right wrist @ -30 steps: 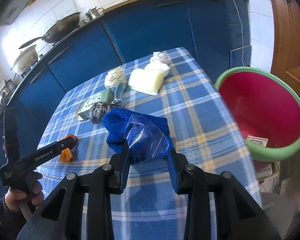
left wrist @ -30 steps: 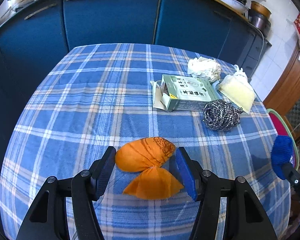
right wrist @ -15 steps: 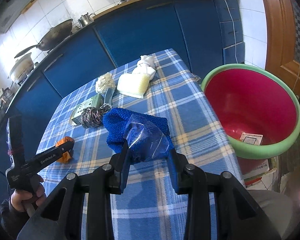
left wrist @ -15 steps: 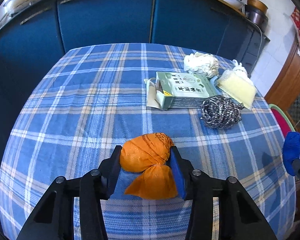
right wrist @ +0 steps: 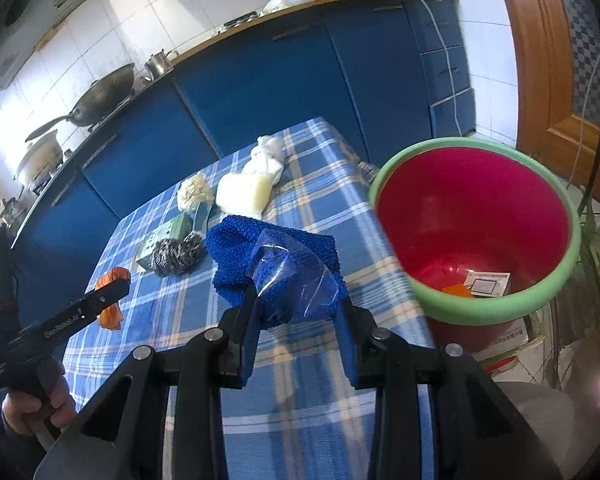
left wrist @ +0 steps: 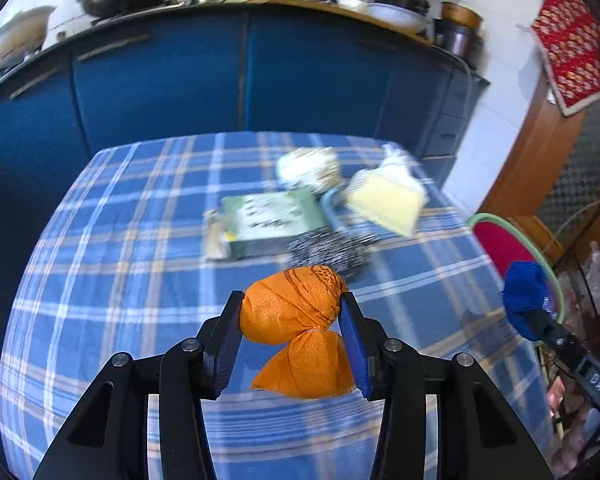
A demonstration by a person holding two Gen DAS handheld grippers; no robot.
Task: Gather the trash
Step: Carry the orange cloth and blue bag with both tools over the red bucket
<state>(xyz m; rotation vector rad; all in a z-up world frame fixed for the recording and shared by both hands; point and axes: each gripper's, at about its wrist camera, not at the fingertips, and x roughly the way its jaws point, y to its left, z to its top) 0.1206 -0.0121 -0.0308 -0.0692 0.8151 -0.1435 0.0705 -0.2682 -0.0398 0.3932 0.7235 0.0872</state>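
On counter, left: left tool (left wrist: 292, 320) clenched on orange bundle (left wrist: 296, 312), lifted above the plaid counter (left wrist: 100, 280).
Middle: green box (left wrist: 268, 224), steel scrubber (left wrist: 328, 248), white wad (left wrist: 308, 168), yellow sponge bag (left wrist: 384, 200), all lying close together.
Right: right tool (right wrist: 296, 300) clenched on blue cloth (right wrist: 276, 260) wrapped in clear plastic.
Far right: red bin (right wrist: 556, 200) beside counter edge, box and orange scrap inside.
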